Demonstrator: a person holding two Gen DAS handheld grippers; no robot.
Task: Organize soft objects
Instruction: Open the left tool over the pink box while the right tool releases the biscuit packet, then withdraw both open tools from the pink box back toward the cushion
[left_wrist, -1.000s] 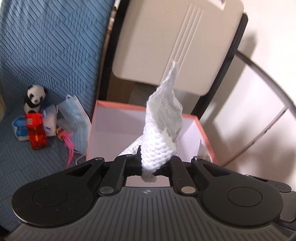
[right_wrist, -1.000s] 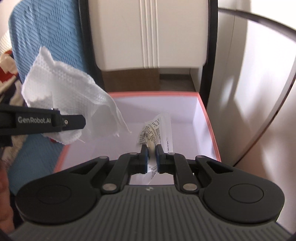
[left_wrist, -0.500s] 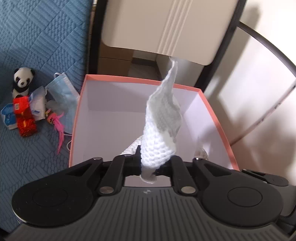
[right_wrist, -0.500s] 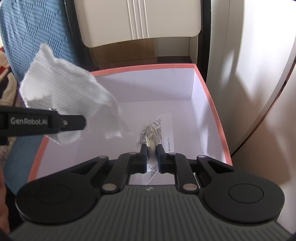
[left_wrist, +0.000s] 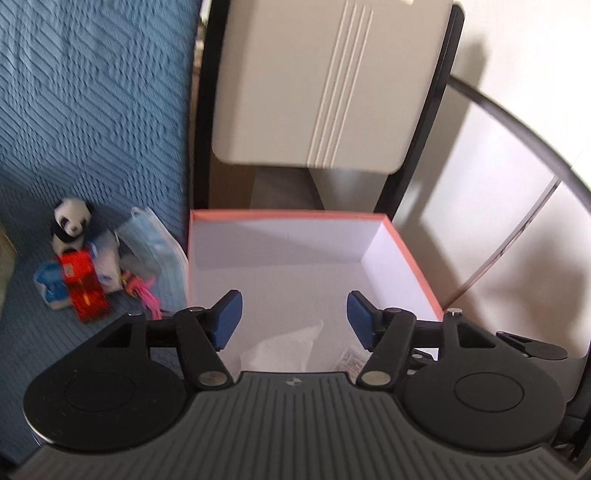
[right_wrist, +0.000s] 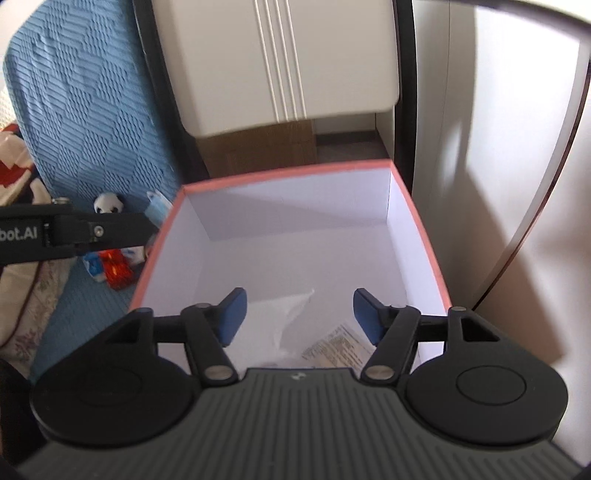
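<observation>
Both claws are spread wide with nothing in them: left gripper (left_wrist: 293, 317), right gripper (right_wrist: 297, 314). The white cloth (right_wrist: 286, 317) lies on the near floor of the pink-rimmed box (right_wrist: 288, 171), printed packet (right_wrist: 338, 347) just right. Farther left, a panda plush (left_wrist: 71, 223) sits on the blue quilt (left_wrist: 92, 110).

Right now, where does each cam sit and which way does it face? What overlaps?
Left wrist: on the left tool, looking forward and down into the pink-rimmed box; its open blue pads show, with the toy panda on the blue bedspread.
Right wrist: on the right tool, facing the same box from the right; its open pads frame the view, and the left tool juts in at left.
Shared: box, white cloth and printed packet inside it, panda, blue face mask.
</observation>
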